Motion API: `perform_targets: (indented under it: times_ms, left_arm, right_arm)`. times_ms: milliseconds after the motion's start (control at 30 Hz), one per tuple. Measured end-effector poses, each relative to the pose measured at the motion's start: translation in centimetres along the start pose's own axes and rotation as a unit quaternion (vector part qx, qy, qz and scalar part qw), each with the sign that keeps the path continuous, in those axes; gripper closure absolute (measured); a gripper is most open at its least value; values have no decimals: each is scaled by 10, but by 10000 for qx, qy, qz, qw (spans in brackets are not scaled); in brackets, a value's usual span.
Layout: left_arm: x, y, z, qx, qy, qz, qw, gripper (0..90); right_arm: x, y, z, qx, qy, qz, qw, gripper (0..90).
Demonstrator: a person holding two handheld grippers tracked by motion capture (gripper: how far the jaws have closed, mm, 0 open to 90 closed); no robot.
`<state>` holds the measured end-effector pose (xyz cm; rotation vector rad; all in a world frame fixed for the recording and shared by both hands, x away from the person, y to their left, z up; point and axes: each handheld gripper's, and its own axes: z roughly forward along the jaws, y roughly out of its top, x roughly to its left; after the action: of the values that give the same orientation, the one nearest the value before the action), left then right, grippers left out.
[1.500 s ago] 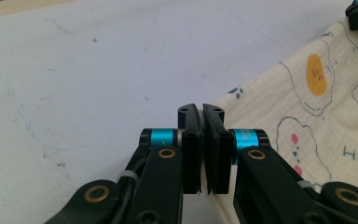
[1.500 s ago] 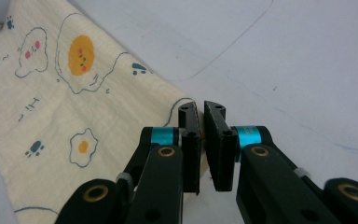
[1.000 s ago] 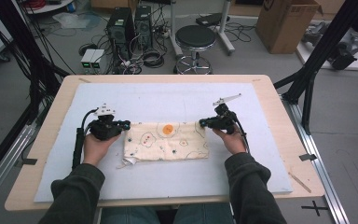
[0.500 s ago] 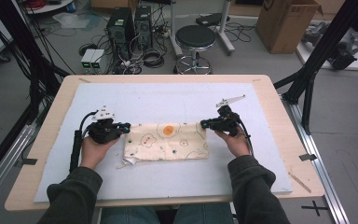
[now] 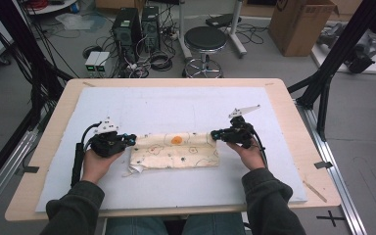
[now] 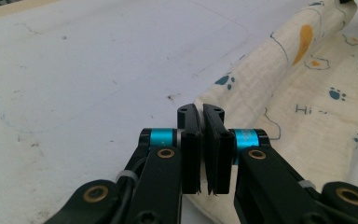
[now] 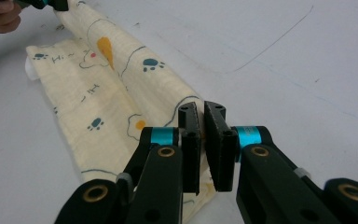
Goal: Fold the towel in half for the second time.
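Cream muslin cloth printed with paw marks (image 5: 175,151) lies part-folded mid-table; left gripper (image 5: 131,140) and right gripper (image 5: 215,133) each clamp a far corner; carry both level, lowering the fold evenly.

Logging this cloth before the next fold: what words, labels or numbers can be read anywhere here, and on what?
"Hi" on the cloth, printed in thin blue among paw prints, seen in the left gripper view.
Similar small blue marks on the cloth in the right gripper view: too blurred to read.
Cardboard box and computer towers behind the table: nothing legible.
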<state>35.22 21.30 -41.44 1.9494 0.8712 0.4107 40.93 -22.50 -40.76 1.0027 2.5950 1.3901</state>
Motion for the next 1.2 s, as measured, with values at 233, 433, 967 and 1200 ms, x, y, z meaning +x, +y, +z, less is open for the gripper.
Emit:
perform_targets:
  times_ms: [233, 433, 967, 1200]
  left_arm:
    - [-3, -2, -5, -6, -35, 100, 9999, 853]
    - [-6, -7, -7, -54, -68, 46, 10000, 853]
    - [-12, -5, -15, -114, -178, 147, 9997, 853]
    - [-18, -6, -18, -91, -234, 204, 9995, 853]
  right_arm:
    - [5, 0, -5, -43, 51, -106, 9999, 849]
    - [9, -2, -7, -77, 108, -134, 9998, 849]
    - [15, -13, -14, -188, 208, -110, 9995, 849]
    - [20, -16, -17, -171, 229, -163, 9995, 849]
